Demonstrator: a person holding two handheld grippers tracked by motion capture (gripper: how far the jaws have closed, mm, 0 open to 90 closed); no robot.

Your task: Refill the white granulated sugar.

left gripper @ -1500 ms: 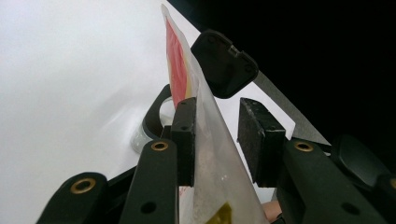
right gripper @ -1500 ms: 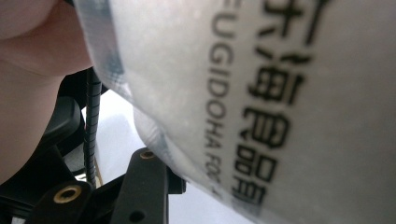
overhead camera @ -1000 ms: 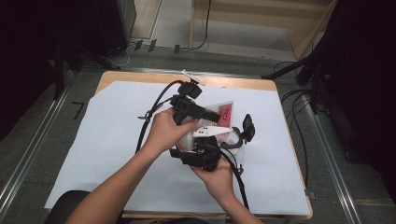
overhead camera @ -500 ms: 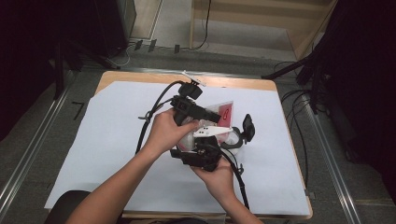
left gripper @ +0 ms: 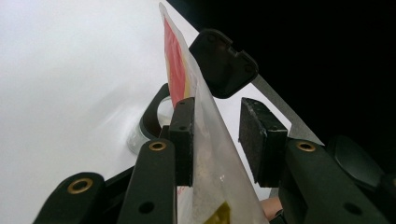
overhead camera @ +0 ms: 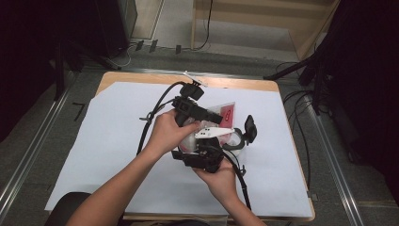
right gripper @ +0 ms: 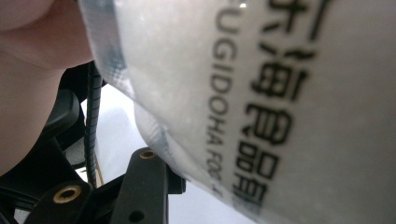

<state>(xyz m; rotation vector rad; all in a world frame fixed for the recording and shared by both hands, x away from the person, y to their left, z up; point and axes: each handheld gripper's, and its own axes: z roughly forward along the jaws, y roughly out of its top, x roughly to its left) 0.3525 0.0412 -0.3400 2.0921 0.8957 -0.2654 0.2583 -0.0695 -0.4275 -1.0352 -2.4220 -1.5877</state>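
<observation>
A clear plastic bag (overhead camera: pixel 225 112) with a red label and pale powder inside is held up over the white sheet. Its thin upper part (left gripper: pixel 205 140) stands between the jaws of my left gripper (left gripper: pixel 215 112); it lies against the left pad (left gripper: pixel 183 140), and a gap shows before the right pad (left gripper: pixel 261 140). My right gripper (overhead camera: pixel 207 147) comes from below. There the bag's full body (right gripper: pixel 261 102), printed with black letters, presses on the one finger (right gripper: pixel 142 186) that shows and hides the other. Behind the bag lies a glass jar (left gripper: pixel 140 135) with its black lid (left gripper: pixel 224 63) flipped open.
The white sheet (overhead camera: pixel 108 141) covers most of the wooden table (overhead camera: pixel 263 85). The jar (overhead camera: pixel 235 139) and its lid (overhead camera: pixel 249 128) lie right of my hands. Black cables trail from both grippers across the sheet. Dark equipment and cables stand beyond the table's right edge.
</observation>
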